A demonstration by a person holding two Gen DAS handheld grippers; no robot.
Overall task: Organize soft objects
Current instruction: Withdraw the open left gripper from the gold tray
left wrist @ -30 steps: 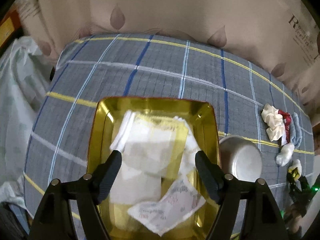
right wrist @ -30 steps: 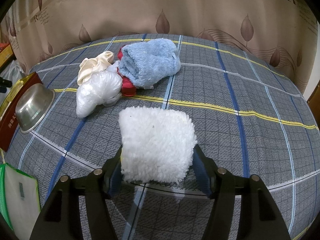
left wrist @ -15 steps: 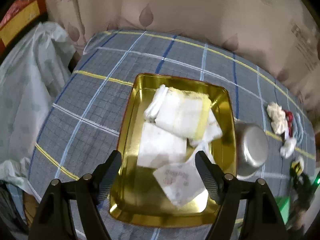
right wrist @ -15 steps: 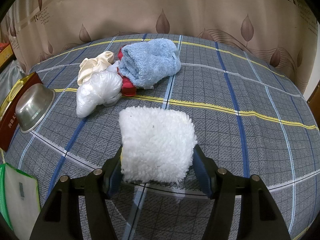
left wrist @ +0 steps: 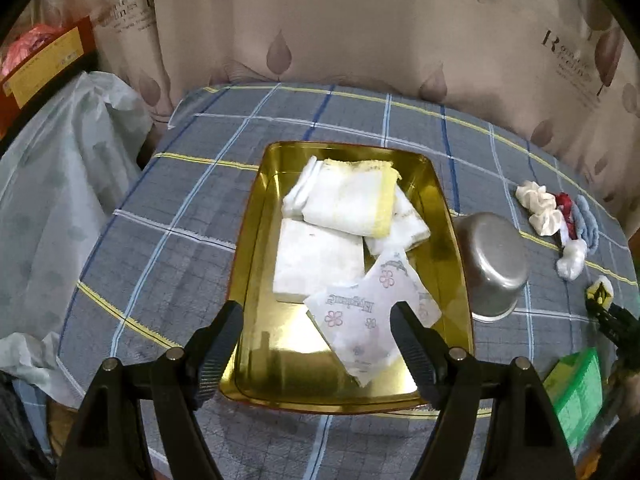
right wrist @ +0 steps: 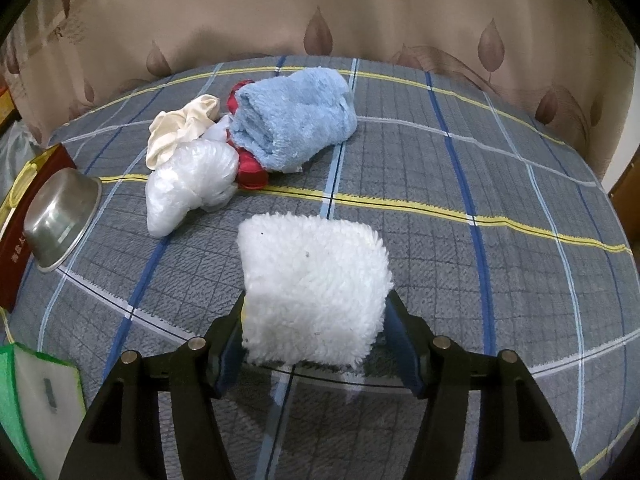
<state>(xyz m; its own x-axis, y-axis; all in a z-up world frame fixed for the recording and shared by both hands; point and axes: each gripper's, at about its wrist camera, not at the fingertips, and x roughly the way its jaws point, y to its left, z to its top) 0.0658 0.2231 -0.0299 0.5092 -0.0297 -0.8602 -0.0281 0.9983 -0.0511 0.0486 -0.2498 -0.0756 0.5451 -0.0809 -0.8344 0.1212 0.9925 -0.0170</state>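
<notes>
My left gripper is open and empty, raised above the near end of a gold tray. The tray holds folded white cloths, a white pad and a flowered tissue pack. My right gripper is shut on a fluffy white cloth, held just above the checked bedcover. Beyond it lie a blue towel, a red item, a cream scrunchie and a clear plastic bag.
A steel bowl stands right of the tray and shows in the right wrist view. A green box sits at the near right. Plastic sheeting lies off the bed's left edge. A curtain backs the bed.
My left gripper has pulled back and risen away from the tray's cloths, so the whole tray now shows. My right gripper has lifted slightly with the white cloth still in it.
</notes>
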